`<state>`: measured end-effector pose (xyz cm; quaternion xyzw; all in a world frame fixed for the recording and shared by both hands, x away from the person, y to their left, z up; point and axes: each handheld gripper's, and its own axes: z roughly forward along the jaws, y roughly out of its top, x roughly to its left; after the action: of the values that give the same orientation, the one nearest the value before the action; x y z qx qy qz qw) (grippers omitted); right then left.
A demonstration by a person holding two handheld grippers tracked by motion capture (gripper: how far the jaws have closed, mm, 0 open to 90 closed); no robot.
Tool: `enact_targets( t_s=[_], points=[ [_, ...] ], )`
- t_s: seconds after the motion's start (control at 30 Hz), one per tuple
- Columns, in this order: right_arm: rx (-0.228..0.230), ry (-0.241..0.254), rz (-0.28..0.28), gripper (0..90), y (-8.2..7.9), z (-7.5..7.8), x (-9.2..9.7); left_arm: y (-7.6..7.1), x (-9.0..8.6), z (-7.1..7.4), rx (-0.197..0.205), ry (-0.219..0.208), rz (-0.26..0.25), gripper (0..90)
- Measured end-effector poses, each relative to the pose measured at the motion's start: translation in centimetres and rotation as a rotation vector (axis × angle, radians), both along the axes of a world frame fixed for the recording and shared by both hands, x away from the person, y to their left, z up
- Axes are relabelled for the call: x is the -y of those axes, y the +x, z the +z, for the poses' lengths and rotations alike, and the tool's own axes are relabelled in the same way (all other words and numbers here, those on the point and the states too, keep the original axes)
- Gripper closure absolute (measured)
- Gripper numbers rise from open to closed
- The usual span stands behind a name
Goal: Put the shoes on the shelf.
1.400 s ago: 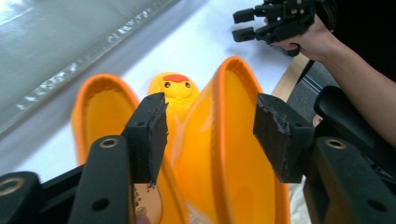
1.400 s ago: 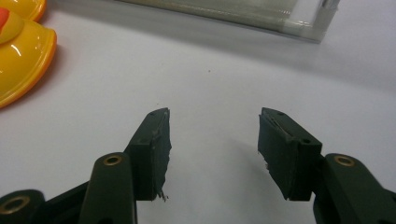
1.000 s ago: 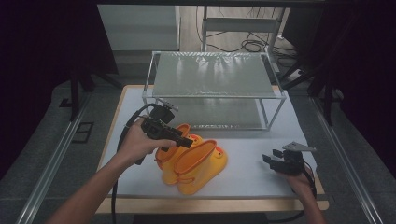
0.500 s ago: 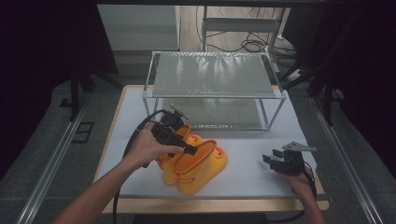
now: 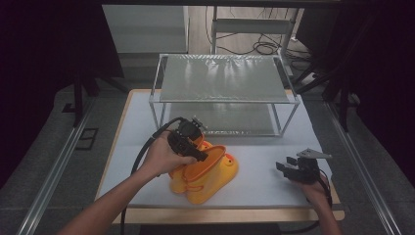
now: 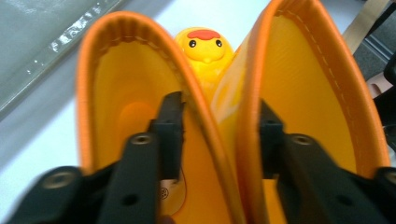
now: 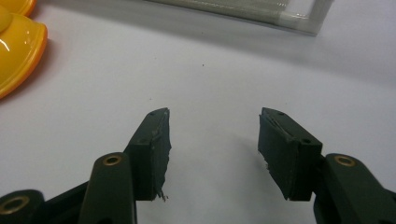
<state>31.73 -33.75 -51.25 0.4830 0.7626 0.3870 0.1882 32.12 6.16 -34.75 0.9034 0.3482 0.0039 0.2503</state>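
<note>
A pair of yellow rubber boots [image 5: 215,176] with orange rims and duck faces [image 6: 204,46] stands on the white mat, front centre. My left gripper [image 5: 203,156] reaches down into their tops. In the left gripper view one jaw is inside each boot, and the two adjoining walls [image 6: 229,121] are pinched between the pads of the left gripper [image 6: 219,107]. Its jaws have just been closing on those walls. My right gripper [image 5: 286,166] rests low at the front right, apart from the boots. In its own view the right gripper [image 7: 212,126] is open over bare mat, with a boot toe [image 7: 18,51] at far left.
A two-level metal rack [image 5: 222,78] with mesh shelves stands behind the boots, its base edge [image 7: 261,11] just ahead of my right gripper. The white mat [image 5: 274,181] covers the wooden table. A cable trails from my left gripper toward the table's front left.
My left hand has moved right and down onto the boot tops, and its jaws have narrowed onto the two inner walls. The right gripper has not moved.
</note>
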Motion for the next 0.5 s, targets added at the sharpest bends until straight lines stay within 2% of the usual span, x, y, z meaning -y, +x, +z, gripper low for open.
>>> enact_targets(
  t_s=[0.1,0.27,0.5],
  points=[
    [0.000,-0.002,0.001,43.8,0.01,-0.02,-0.03,0.00,-0.05,0.00,0.002,-0.008,-0.004,73.9],
    [0.000,-0.003,0.000,43.8,0.03,-0.03,-0.03,0.03,-0.34,0.03,0.007,-0.023,-0.006,80.4],
    [-0.003,0.001,-0.009,43.7,0.06,-0.01,0.14,0.42,-0.83,0.07,0.001,-0.055,-0.012,81.9]
  ],
)
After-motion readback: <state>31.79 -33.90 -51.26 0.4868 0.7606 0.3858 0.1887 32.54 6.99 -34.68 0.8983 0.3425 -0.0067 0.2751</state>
